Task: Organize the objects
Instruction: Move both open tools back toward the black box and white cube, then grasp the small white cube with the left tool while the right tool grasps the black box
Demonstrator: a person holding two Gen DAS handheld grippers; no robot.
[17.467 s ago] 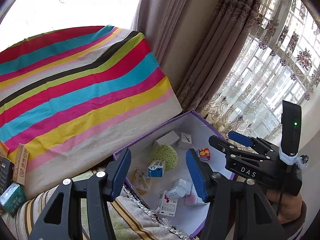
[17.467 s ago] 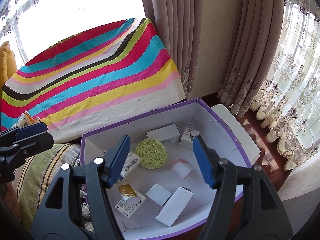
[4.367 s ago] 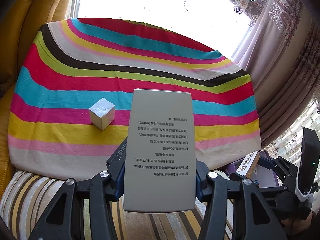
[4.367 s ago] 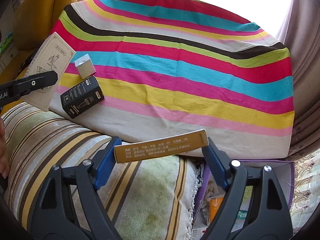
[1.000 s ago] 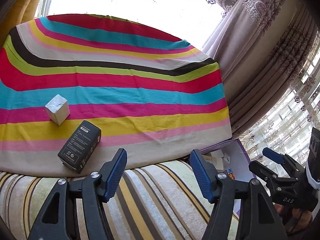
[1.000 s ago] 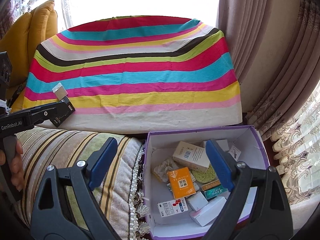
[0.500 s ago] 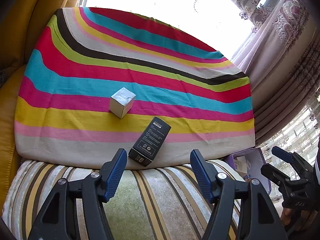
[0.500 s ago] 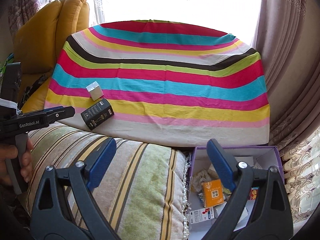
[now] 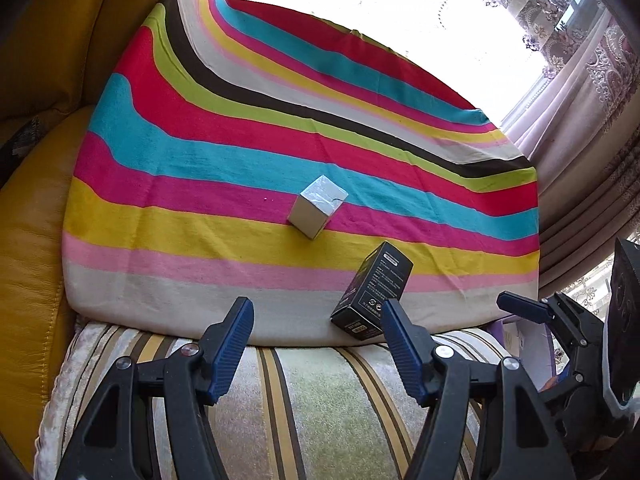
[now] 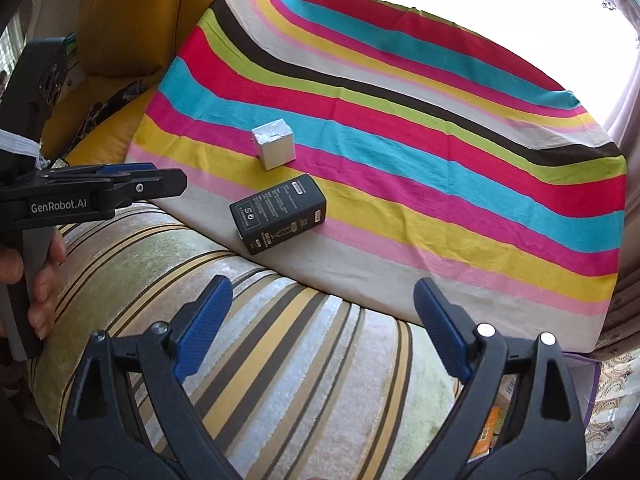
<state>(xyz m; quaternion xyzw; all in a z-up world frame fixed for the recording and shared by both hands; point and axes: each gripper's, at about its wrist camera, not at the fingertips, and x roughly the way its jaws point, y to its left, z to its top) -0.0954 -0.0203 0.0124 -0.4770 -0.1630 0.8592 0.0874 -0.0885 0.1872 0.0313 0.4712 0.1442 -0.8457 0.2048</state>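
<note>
A small silver cube box (image 9: 318, 211) and a black carton (image 9: 374, 292) lie on the striped cloth (image 9: 240, 152). They also show in the right wrist view, the silver box (image 10: 274, 149) behind the black carton (image 10: 279, 213). My left gripper (image 9: 318, 342) is open and empty, just short of the cloth's near edge, with the black carton by its right finger. My right gripper (image 10: 320, 328) is open and empty over the striped cushion (image 10: 280, 352), nearer than the carton. The left gripper also shows at the left of the right wrist view (image 10: 132, 180).
A yellow leather sofa (image 9: 36, 184) rises left of the cloth. The purple box (image 10: 576, 396) with several packets sits low at the right, mostly hidden. Curtains (image 9: 592, 128) hang at the right. The right gripper's body (image 9: 568, 340) shows at the right of the left wrist view.
Both grippers have swung left from the purple box toward the cloth and moved closer to the silver box and the black carton. Both stay open and empty.
</note>
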